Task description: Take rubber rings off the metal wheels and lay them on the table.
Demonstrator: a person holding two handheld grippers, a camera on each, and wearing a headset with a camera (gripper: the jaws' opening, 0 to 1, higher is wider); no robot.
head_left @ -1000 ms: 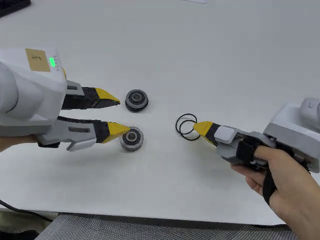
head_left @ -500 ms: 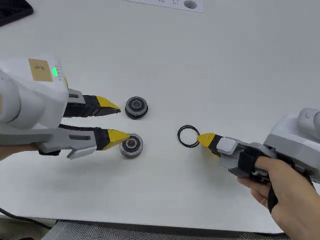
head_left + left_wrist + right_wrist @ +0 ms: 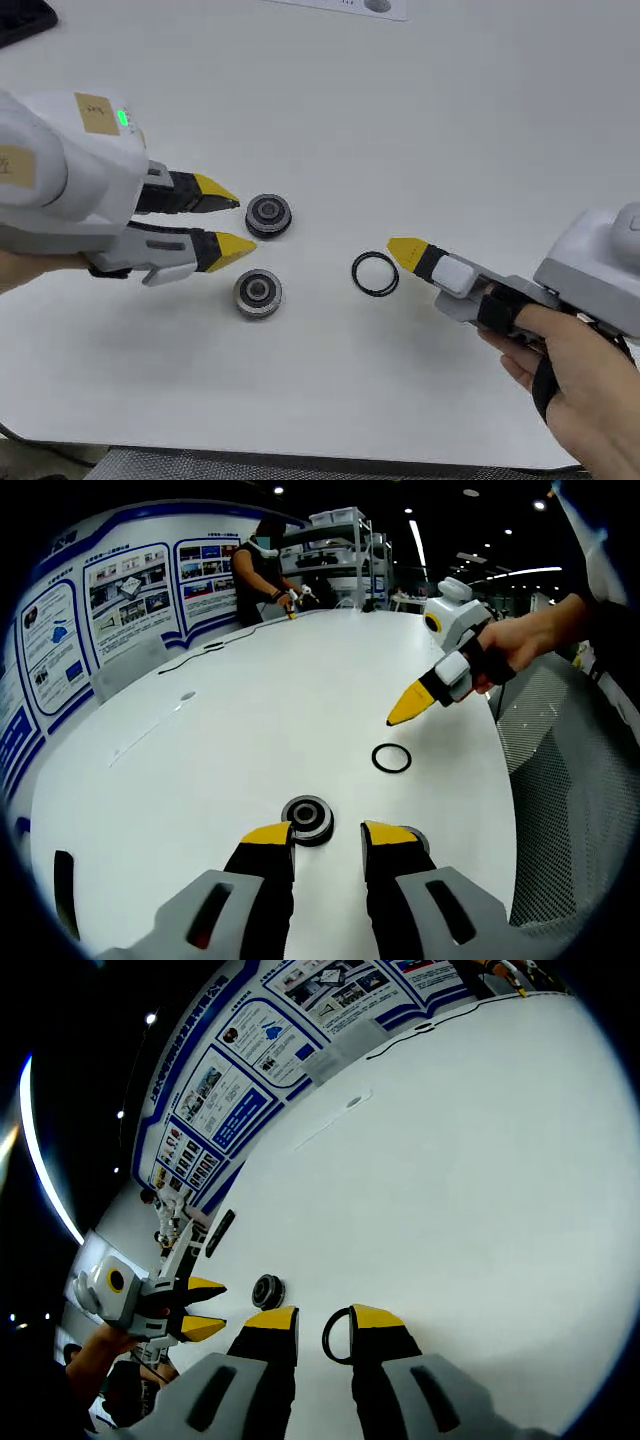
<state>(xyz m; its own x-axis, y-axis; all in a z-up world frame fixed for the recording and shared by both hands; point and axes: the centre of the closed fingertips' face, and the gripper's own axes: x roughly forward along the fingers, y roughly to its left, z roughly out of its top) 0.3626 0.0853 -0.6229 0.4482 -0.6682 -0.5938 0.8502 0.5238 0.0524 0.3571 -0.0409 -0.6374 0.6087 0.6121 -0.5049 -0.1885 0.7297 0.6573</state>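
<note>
Though near fingers (image 3: pixel 408 252), ring (image 3: pixel 375 273) on table (image 3: pixel 450 120)

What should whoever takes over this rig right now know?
Left gripper: open, holding nothing, jaws pointing at the wheels.
Right gripper: open, holding nothing, tip beside the black rubber ring.
Far round metal wheel and near round metal wheel lie flat on the white table.
Done: the ring lies on the table, apart from both wheels.
Left: I cannot tell whether the wheels carry more rings. Check them and strip any you find.
</note>
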